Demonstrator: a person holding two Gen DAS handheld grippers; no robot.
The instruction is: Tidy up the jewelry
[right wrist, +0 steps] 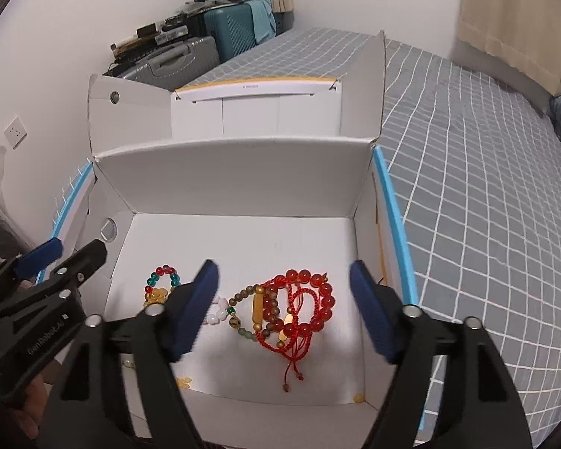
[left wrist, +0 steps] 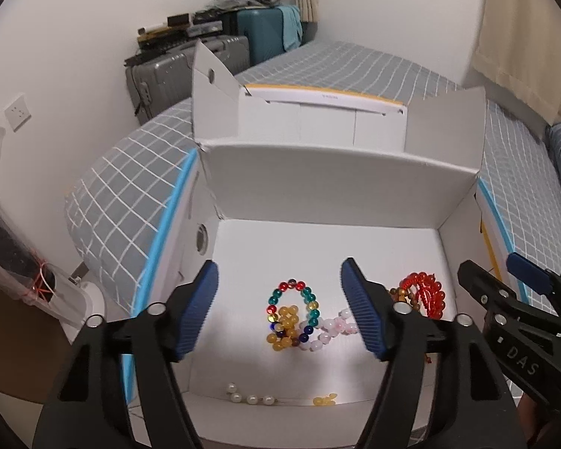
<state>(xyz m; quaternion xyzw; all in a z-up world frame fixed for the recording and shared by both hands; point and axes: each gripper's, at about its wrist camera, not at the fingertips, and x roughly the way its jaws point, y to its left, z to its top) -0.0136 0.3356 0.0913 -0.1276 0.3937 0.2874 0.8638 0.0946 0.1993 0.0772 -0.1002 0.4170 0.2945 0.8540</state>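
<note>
Between the spread blue pads of our left gripper [left wrist: 280, 308] lies a multicoloured bead bracelet [left wrist: 293, 305], with a clump of yellow beads [left wrist: 286, 331] inside its ring and a pale pink bracelet [left wrist: 331, 331] trailing toward the right pad. Nothing is pinched; the jaws stand released above the floor of the white box [left wrist: 318, 183]. Below the gripper, near the front wall, we see a few white pearls [left wrist: 248, 396] and another small yellow cluster [left wrist: 323, 399].

Our right gripper [right wrist: 286, 308] is likewise released, its pads wide apart over a tangle of red bead bracelets [right wrist: 312, 307] and red cord. Just left of that tangle sits a brown bead string with a long amber bead [right wrist: 258, 308], reaching toward the left pad. The red cord's knotted ends [right wrist: 291, 378] lie nearer to us.

Beyond both grippers rises the box's back wall and open lid. Around the box spreads a grey checked bedcover [right wrist: 467, 187], with suitcases [right wrist: 205, 45] stacked against the far wall.
</note>
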